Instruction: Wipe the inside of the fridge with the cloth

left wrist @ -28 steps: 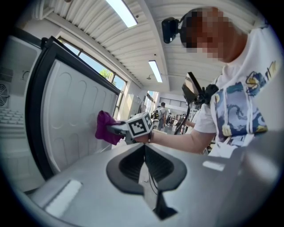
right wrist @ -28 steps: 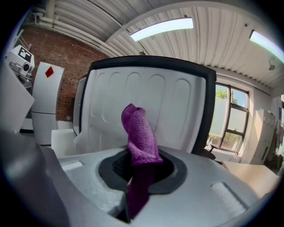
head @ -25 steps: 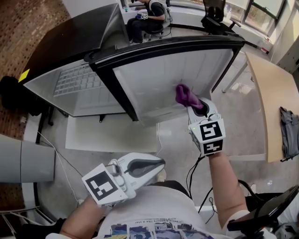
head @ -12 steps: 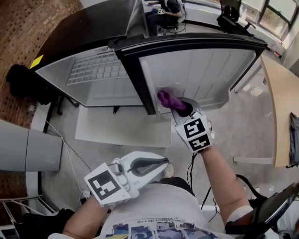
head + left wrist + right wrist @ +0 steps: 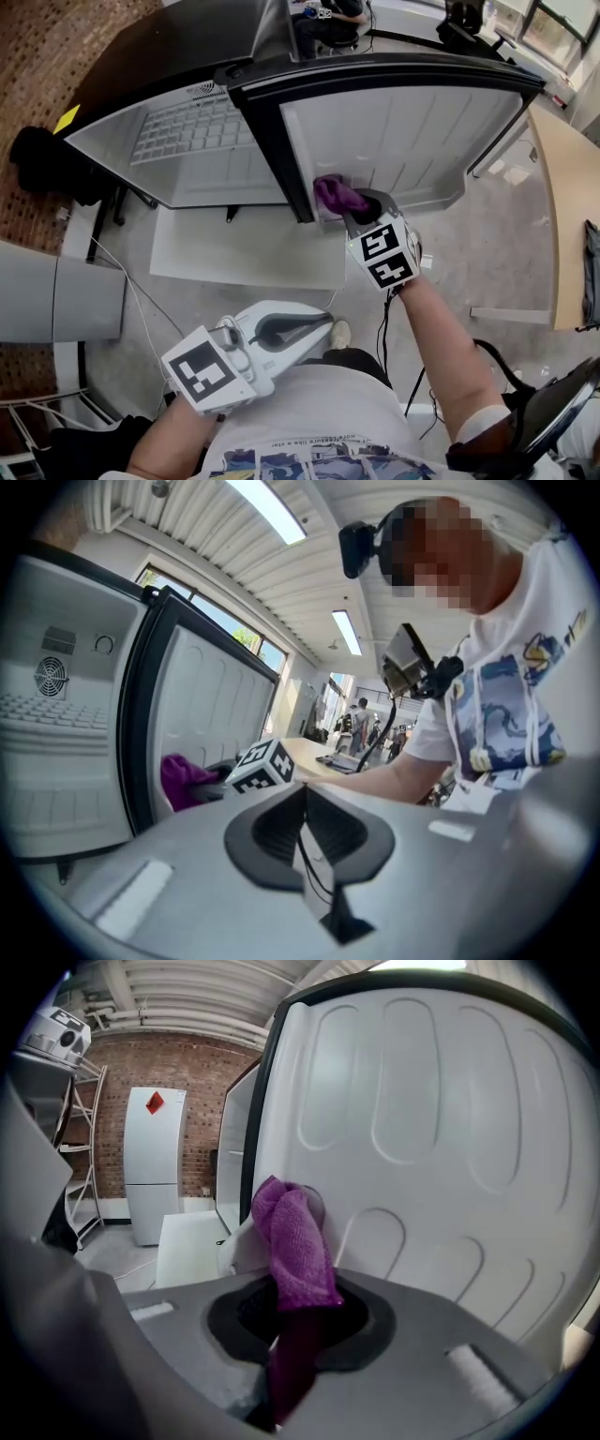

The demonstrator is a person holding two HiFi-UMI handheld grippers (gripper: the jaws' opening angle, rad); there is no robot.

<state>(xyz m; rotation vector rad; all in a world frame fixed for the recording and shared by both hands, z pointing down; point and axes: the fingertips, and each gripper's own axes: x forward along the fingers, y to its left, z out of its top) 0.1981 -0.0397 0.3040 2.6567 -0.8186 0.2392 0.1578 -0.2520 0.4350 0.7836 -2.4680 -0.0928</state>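
Fridge (image 5: 403,141) open, white ribbed inner surface exposed beside a black frame (image 5: 272,141). Right gripper (image 5: 361,208) is at that surface's lower corner next to the frame, jaws clamped on the purple cloth (image 5: 336,195), which touches the white surface. Left gripper (image 5: 314,328) is held low near the person's torso, jaws together and empty.

- Floor (image 5: 487,253): grey, with brick pattern at upper left.
- Fridge (image 5: 375,80): stands on it, door open.
- White panel (image 5: 244,248): lies flat, just beside the fridge.
- Cable (image 5: 120,281): trails across the floor.
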